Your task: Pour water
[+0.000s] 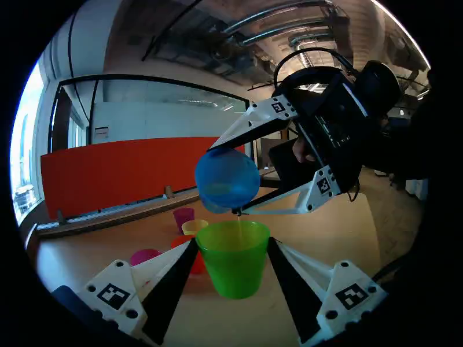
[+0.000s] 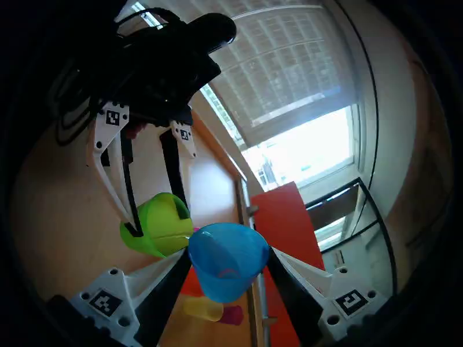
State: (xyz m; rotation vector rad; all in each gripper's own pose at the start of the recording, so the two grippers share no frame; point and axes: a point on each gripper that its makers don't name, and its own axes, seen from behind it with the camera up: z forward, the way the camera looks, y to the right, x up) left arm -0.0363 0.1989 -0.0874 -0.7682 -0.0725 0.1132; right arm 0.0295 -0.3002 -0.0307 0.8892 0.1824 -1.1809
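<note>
My left gripper [image 1: 232,263] is shut on a green cup [image 1: 234,259], held upright above the table. Just above it hangs a blue cup [image 1: 227,178], tipped over with its rim toward the green cup's mouth; a thin stream runs down from it into the green cup. The right gripper [image 1: 231,179] holds that blue cup between its white fingers. In the right gripper view my right gripper [image 2: 228,269] is shut on the blue cup [image 2: 227,260], and the green cup [image 2: 157,224] sits just beyond it in the left gripper [image 2: 156,222].
Several small cups stand on the wooden table [image 1: 324,231] behind the green cup: purple [image 1: 183,217], yellow [image 1: 194,226], pink [image 1: 144,255] and a red one [image 1: 197,263]. An orange partition [image 1: 116,170] runs along the table's far edge. A hand [image 1: 300,151] grips the right gripper.
</note>
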